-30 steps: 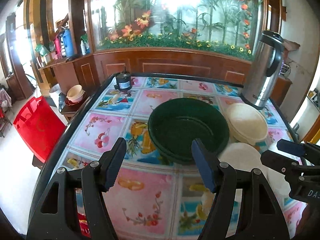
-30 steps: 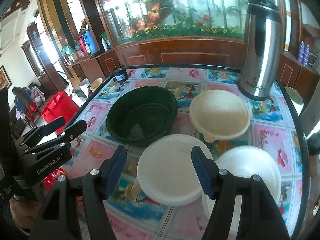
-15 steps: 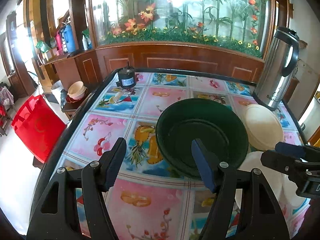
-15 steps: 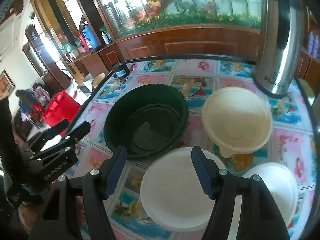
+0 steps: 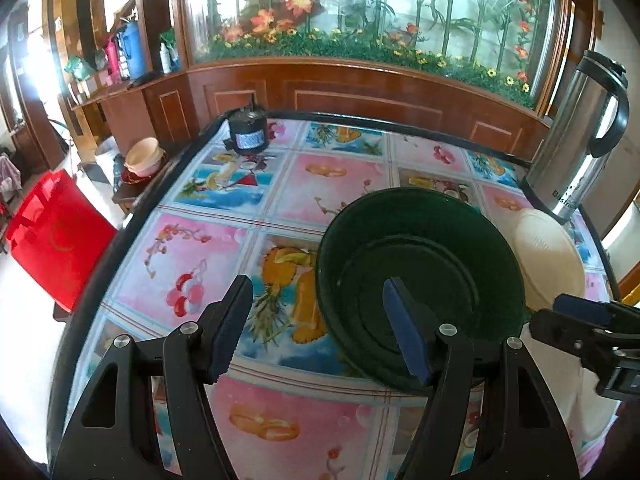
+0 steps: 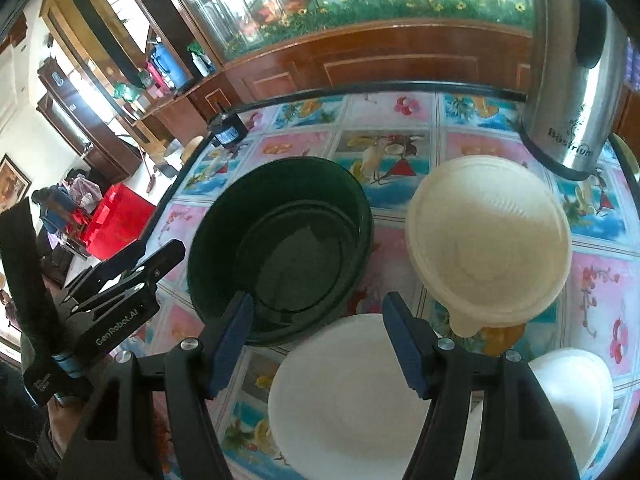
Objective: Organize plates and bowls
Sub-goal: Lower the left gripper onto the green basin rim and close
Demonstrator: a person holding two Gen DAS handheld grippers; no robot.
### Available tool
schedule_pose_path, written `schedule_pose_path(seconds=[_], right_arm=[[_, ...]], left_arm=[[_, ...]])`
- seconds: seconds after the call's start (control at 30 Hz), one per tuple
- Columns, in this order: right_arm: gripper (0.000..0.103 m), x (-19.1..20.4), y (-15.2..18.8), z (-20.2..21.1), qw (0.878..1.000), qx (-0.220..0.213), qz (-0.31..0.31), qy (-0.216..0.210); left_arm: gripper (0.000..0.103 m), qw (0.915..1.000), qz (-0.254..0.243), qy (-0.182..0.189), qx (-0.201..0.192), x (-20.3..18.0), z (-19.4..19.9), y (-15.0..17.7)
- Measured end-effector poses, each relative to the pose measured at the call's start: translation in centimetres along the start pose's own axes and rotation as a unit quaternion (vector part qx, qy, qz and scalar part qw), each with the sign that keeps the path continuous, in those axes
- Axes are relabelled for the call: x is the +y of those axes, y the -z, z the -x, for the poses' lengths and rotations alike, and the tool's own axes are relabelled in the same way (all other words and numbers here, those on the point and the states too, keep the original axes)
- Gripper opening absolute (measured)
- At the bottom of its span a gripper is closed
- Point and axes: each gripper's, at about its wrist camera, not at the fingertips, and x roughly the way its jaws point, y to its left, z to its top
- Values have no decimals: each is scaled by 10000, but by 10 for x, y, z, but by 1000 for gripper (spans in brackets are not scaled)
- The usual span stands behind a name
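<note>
Both grippers have come nearer the green basin (image 5: 420,276), now larger in both views. Only the right wrist view shows the white plate (image 6: 344,396), low centre between the parted, empty right gripper (image 6: 316,338). The left gripper (image 5: 320,330), equally parted and empty, straddles the basin's left rim.

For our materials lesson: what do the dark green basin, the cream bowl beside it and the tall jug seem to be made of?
Dark green basin: probably glossy plastic, with soft highlights and moulded rings in its base.
Cream bowl: matte, faintly ribbed, with a small moulded tab; likely plastic or pressed fibre, hard to tell.
Tall jug: brushed stainless steel body with streaky reflections; black handle, probably plastic.
</note>
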Motion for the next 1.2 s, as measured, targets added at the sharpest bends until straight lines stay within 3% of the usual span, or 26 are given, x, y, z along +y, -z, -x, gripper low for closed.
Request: schedule_pose_path(seconds=[0.17, 0.77, 1.03, 1.2], right_arm=[[66, -5, -8, -9, 10000, 22, -81, 17], [57, -4, -19, -36, 9996, 228, 10, 186], [40, -4, -23, -44, 9990, 284, 86, 333], [22, -7, -23, -49, 9987, 325, 108, 368]], left_arm=[[68, 9998, -29, 104, 193, -5, -11, -4], [68, 9984, -77, -66, 552, -6, -45, -5], [68, 9978, -85, -68, 661, -8, -55, -5], [68, 9967, -134, -85, 798, -10, -64, -3]])
